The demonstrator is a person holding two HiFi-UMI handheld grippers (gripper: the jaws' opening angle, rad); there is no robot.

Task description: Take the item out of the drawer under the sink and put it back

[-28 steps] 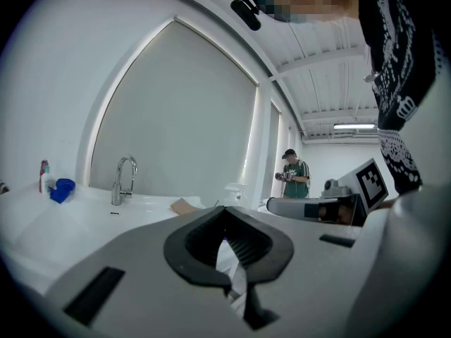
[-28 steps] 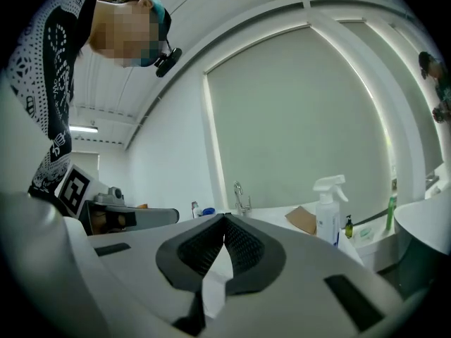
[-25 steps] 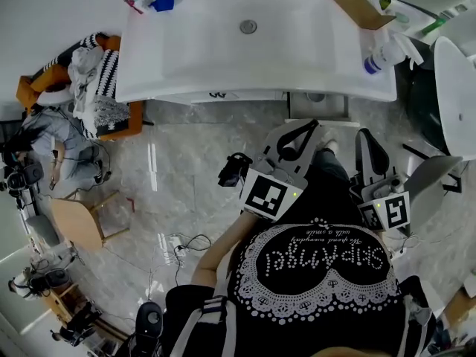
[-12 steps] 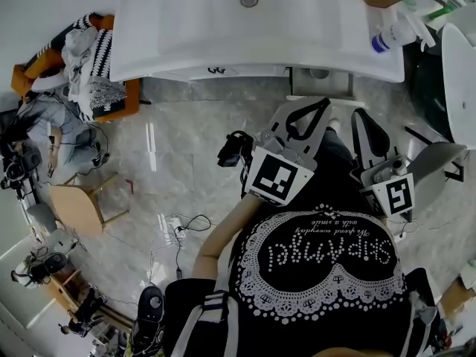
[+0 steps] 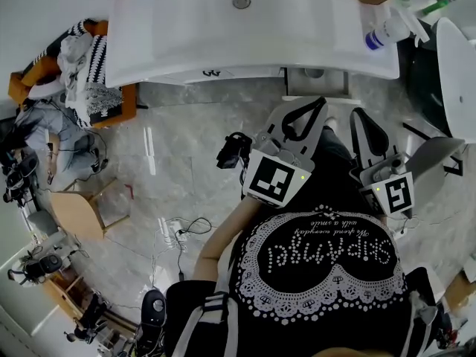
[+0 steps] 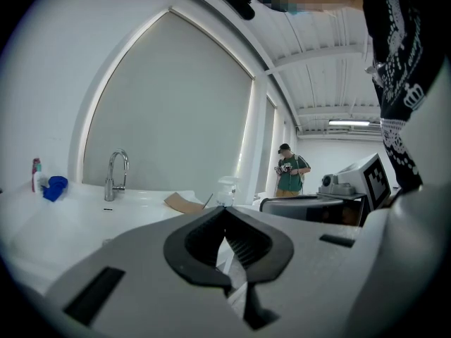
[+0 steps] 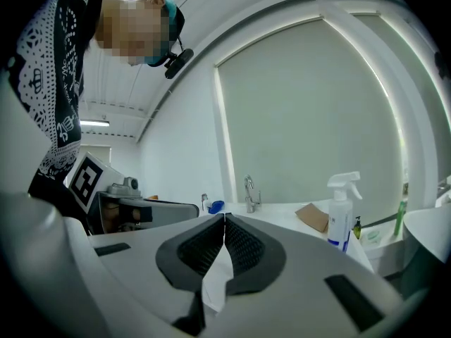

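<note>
Glossy white rectangular sink [image 5: 223, 47] above veined marble floor [image 5: 182, 151]

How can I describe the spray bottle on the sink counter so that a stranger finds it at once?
Start at the long white sink counter and go to its right end, past the faucet. There, beside a flat piece of brown cardboard, stands the spray bottle. It is the only tall white bottle with a trigger head and a blue band near its base.
</note>
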